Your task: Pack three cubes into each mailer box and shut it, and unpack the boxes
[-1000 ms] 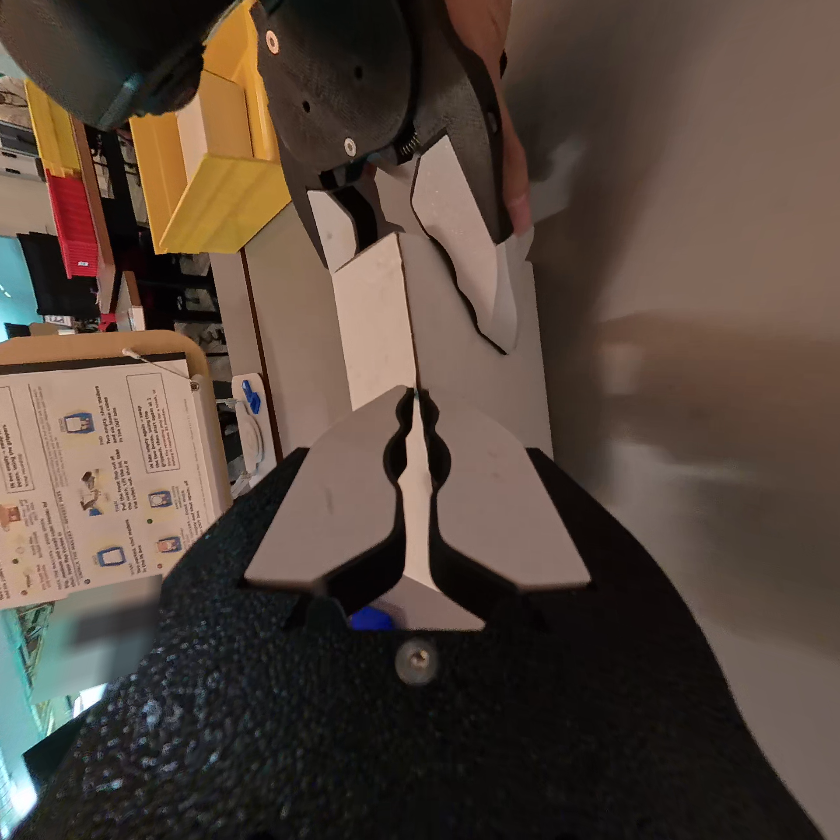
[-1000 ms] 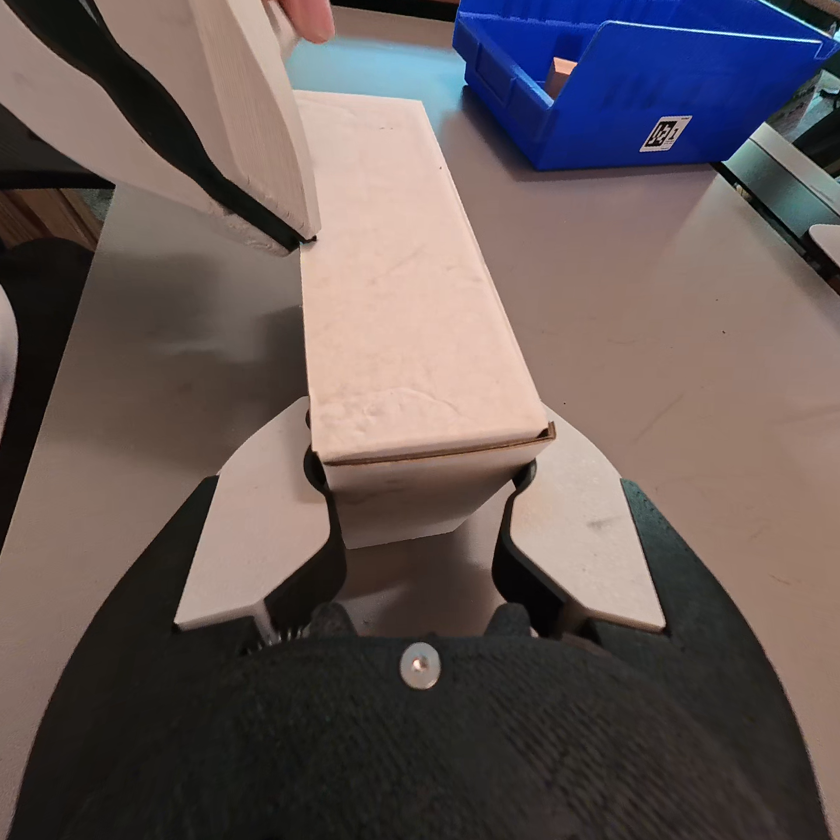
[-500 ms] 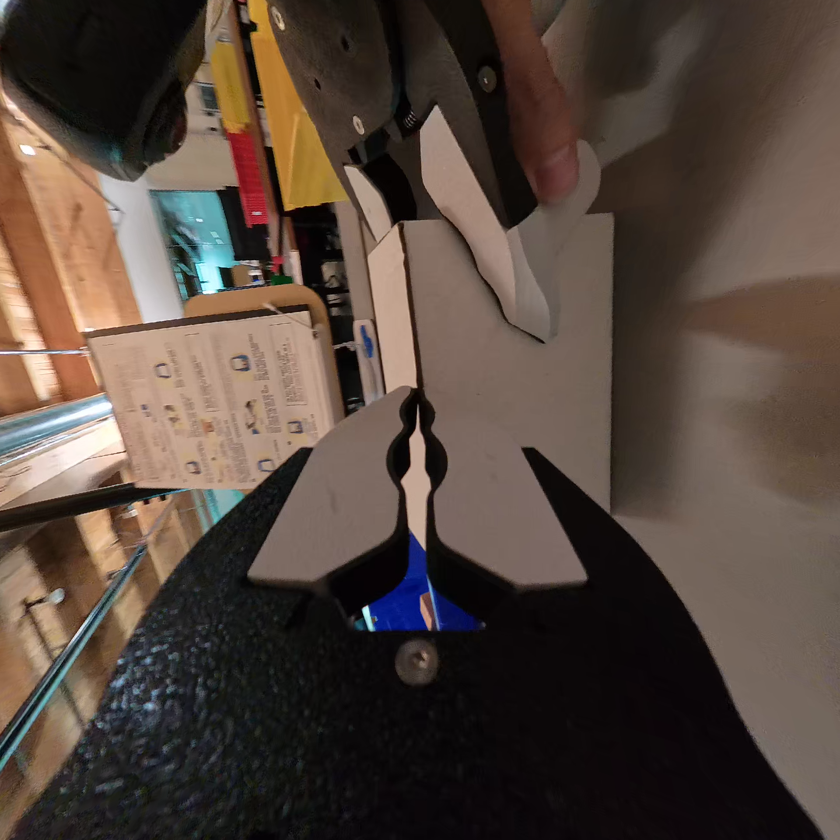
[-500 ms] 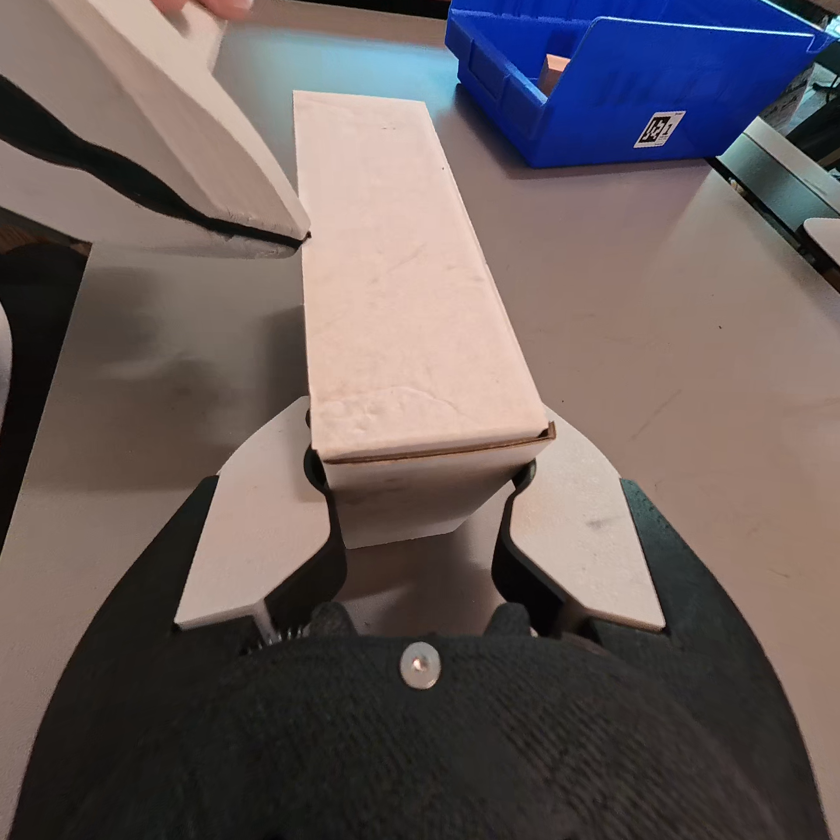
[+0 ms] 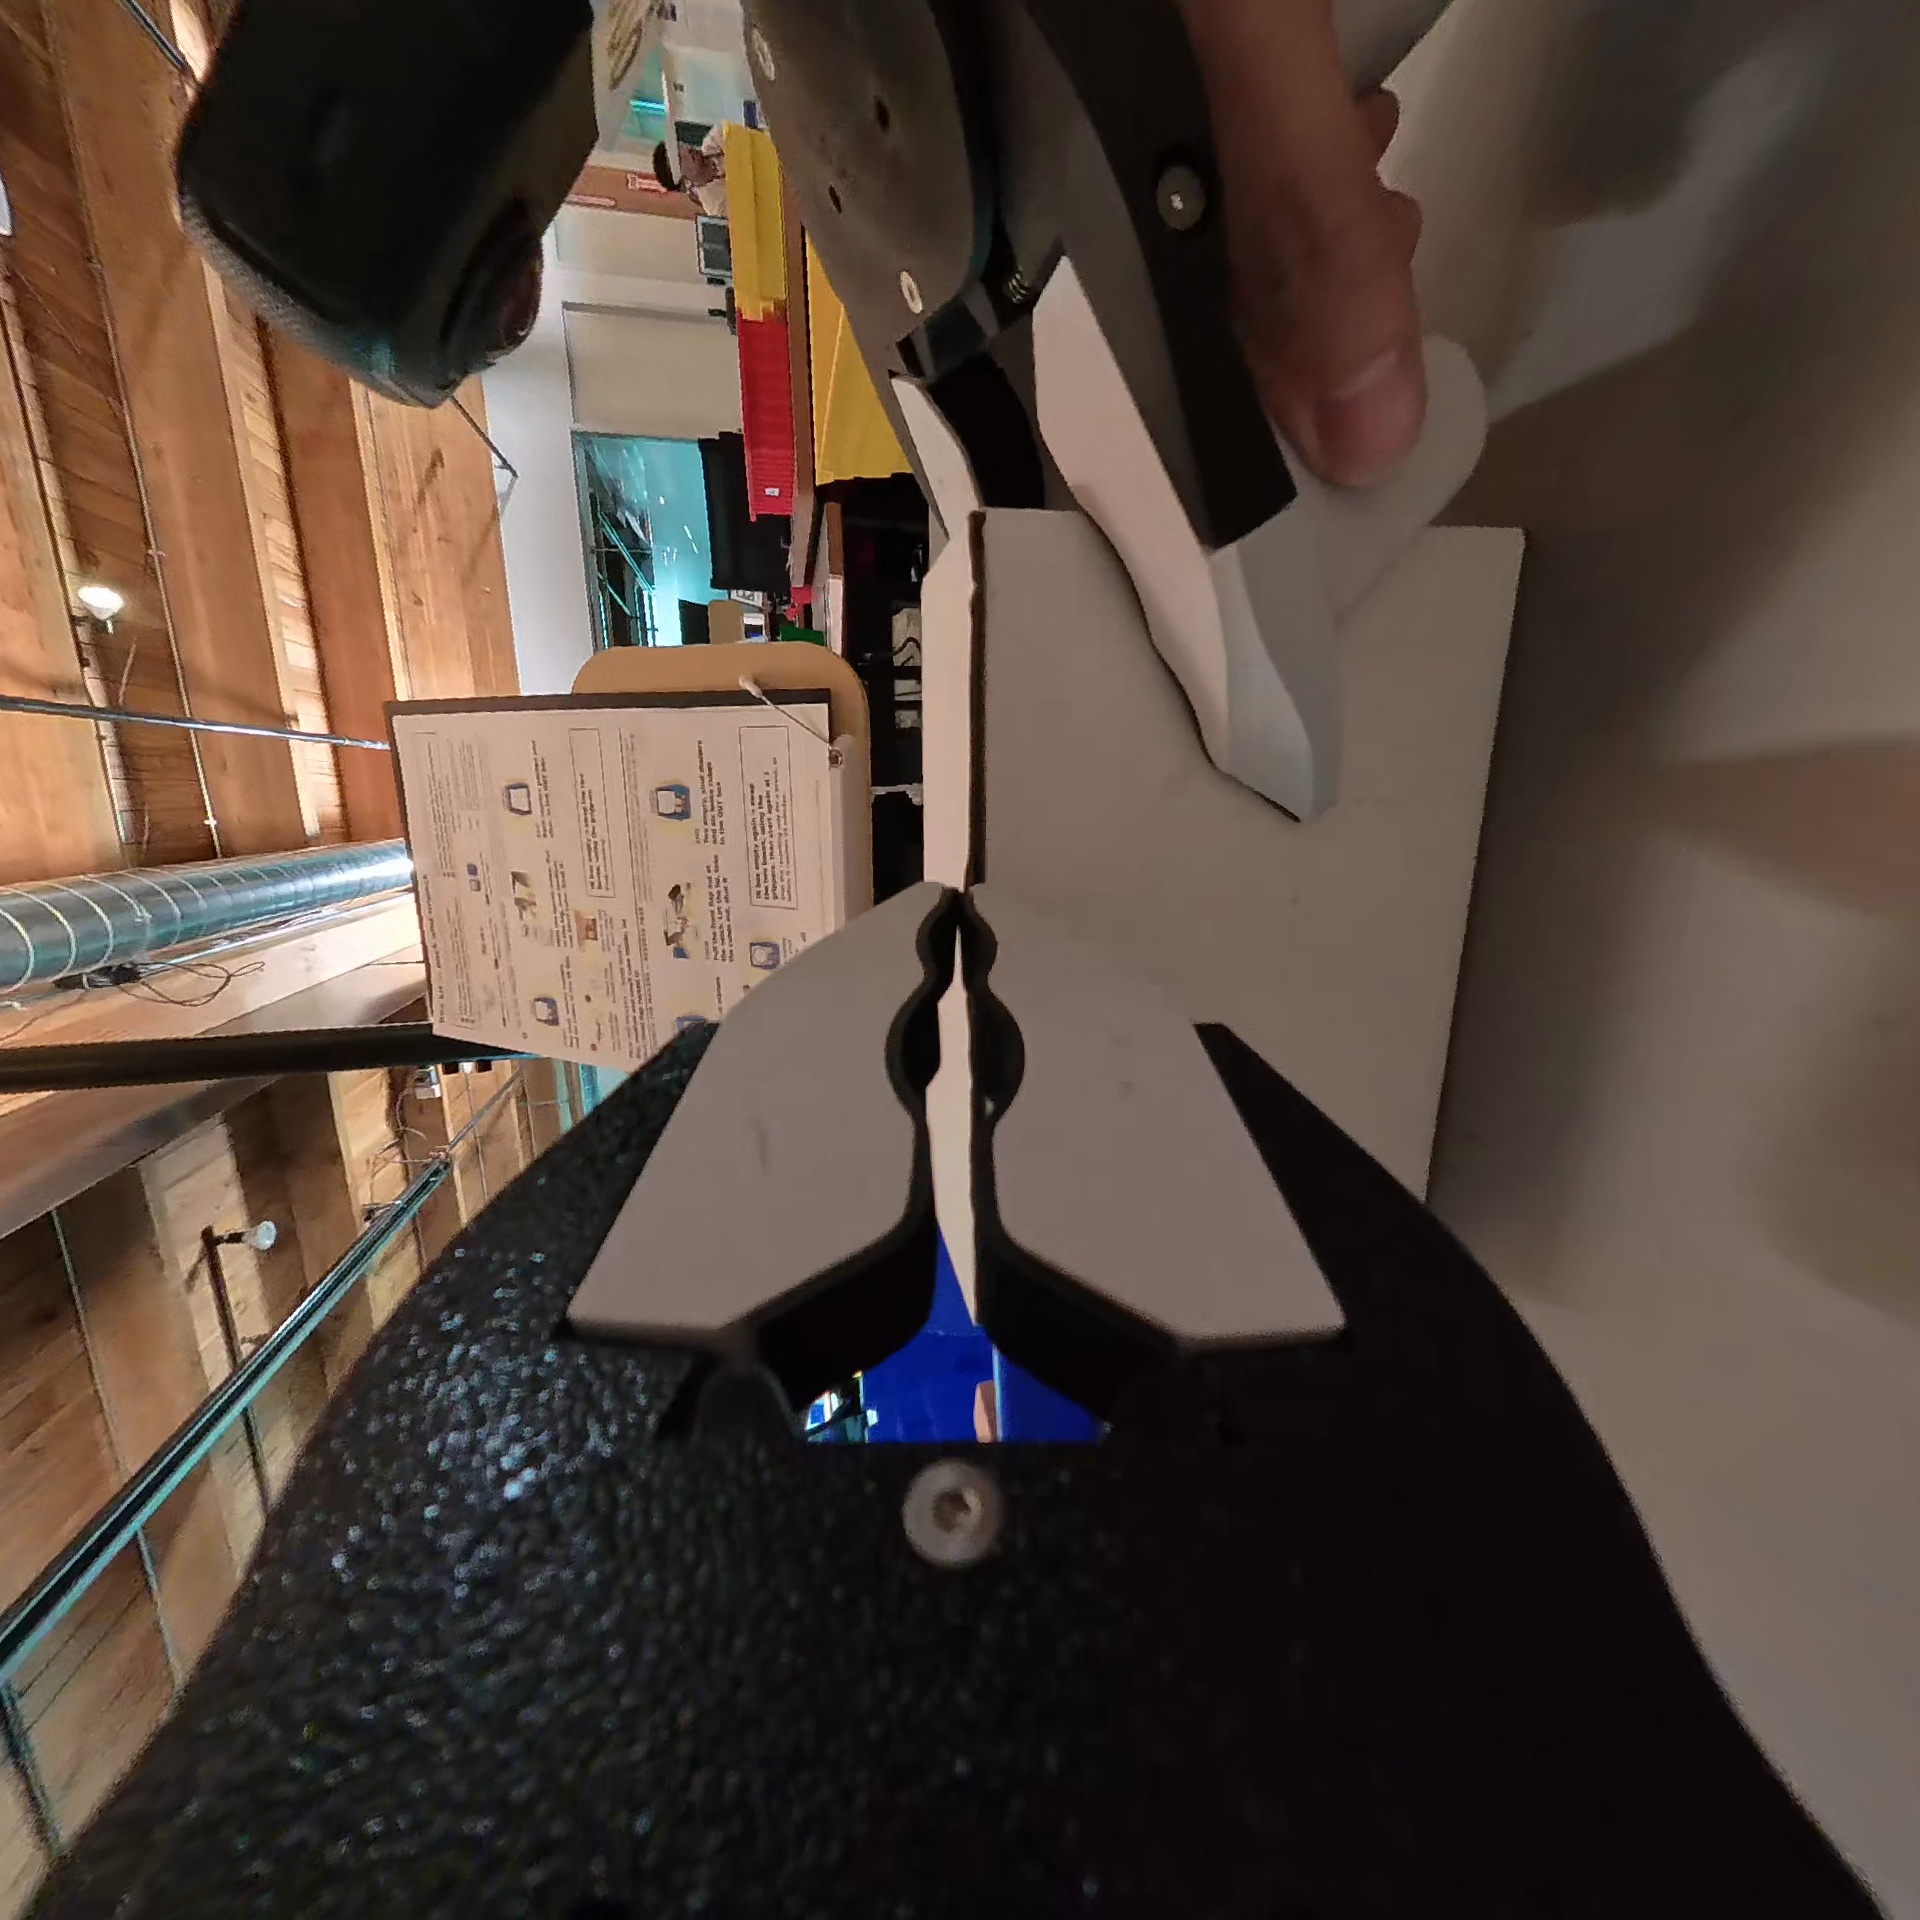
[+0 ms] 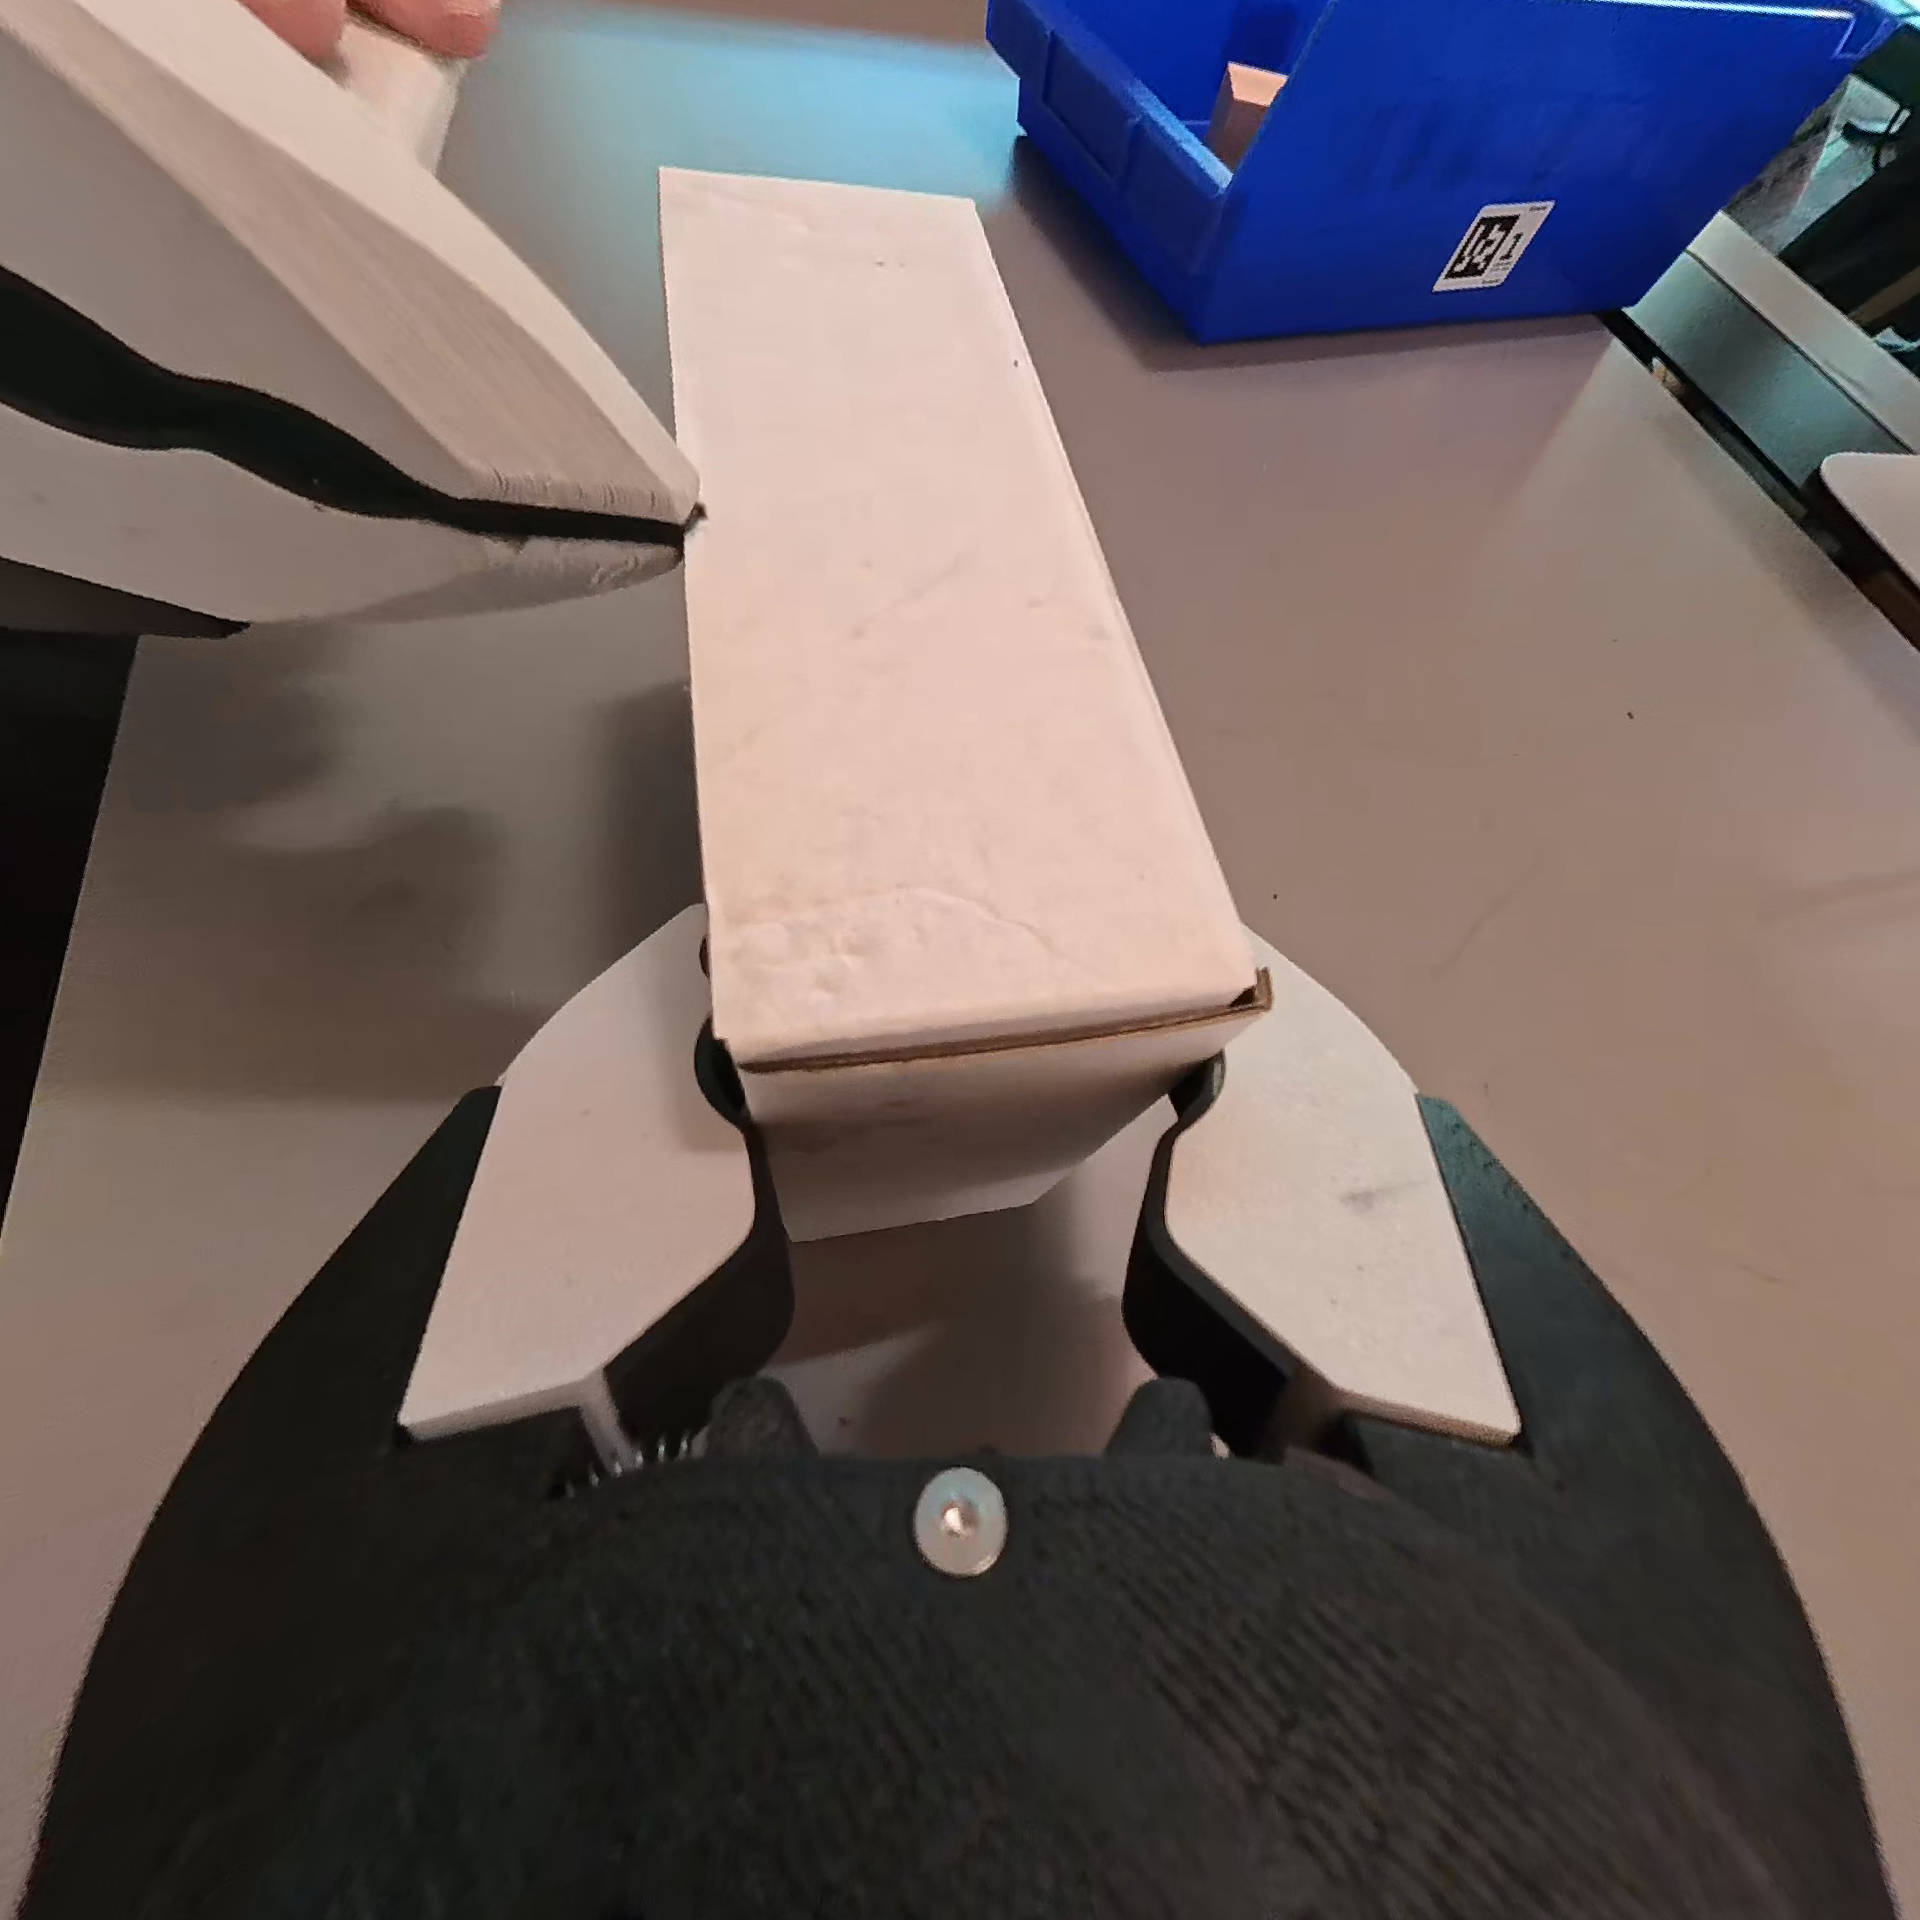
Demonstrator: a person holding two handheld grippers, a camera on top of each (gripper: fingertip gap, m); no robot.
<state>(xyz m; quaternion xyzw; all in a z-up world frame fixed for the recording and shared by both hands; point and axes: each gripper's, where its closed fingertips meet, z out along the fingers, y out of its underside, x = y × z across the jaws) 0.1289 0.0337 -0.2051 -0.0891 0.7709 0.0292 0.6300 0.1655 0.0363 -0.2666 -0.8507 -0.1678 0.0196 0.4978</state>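
A shut white mailer box (image 6: 914, 623) lies lengthwise on the grey table (image 6: 1507, 779). My right gripper (image 6: 982, 966) is shut on its near end, one finger on each side wall. My left gripper (image 6: 681, 514) is shut, and its tips touch the box's upper left edge about halfway along. In the left wrist view the camera is rolled on its side. There the left gripper (image 5: 958, 899) meets the seam under the lid of the box (image 5: 1195, 935), and the right gripper (image 5: 1122, 644) grips the far end. I cannot tell whether the left tips pinch the lid.
A blue bin (image 6: 1351, 208) with a wooden cube (image 6: 1247, 104) in it stands at the far right. A board with an instruction sheet (image 5: 623, 883) and yellow bins (image 5: 842, 395) stand beyond the table. A person's thumb (image 5: 1340, 364) rests on the right gripper. About 7 cm separates my left fingertips from my right.
My left gripper has rolled over to lie flatter, with its tips staying at the box's left edge. The right gripper and the box have not moved.
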